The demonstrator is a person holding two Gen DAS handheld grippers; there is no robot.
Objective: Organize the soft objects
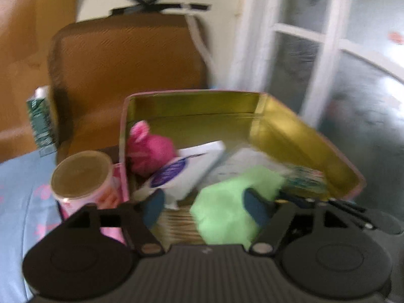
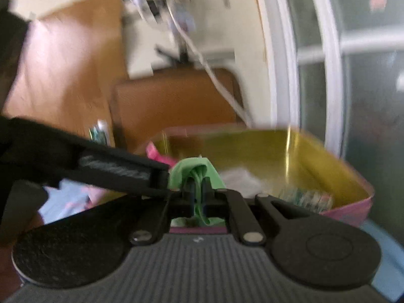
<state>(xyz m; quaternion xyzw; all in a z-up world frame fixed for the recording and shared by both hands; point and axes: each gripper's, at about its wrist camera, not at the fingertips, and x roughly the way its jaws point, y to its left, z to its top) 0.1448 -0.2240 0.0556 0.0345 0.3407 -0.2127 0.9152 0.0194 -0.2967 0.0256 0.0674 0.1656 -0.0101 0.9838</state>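
Observation:
A light green cloth (image 1: pixel 224 212) hangs over the near part of a box (image 1: pixel 192 93) that is gold inside and pink outside. My left gripper (image 1: pixel 204 205) is open, its blue pads apart. The right pad lies against the cloth and the left pad is clear of it. My right gripper (image 2: pixel 199 193) is shut on a bunched fold of the green cloth (image 2: pixel 192 168) just above the box (image 2: pixel 252 146). A pink plush toy (image 1: pixel 149 149) sits in the box's far left corner. The left gripper's black finger (image 2: pixel 113 170) reaches in from the left in the right wrist view.
Inside the box lie a white packet (image 1: pixel 194 166) and a colourful packet (image 1: pixel 305 181). A pink round tub with a gold lid (image 1: pixel 80 176) stands left of the box on a blue patterned sheet (image 1: pixel 15 189). Behind are a brown cushion (image 1: pixel 126 63), a green carton (image 1: pixel 40 121) and a white-framed window (image 1: pixel 323 50).

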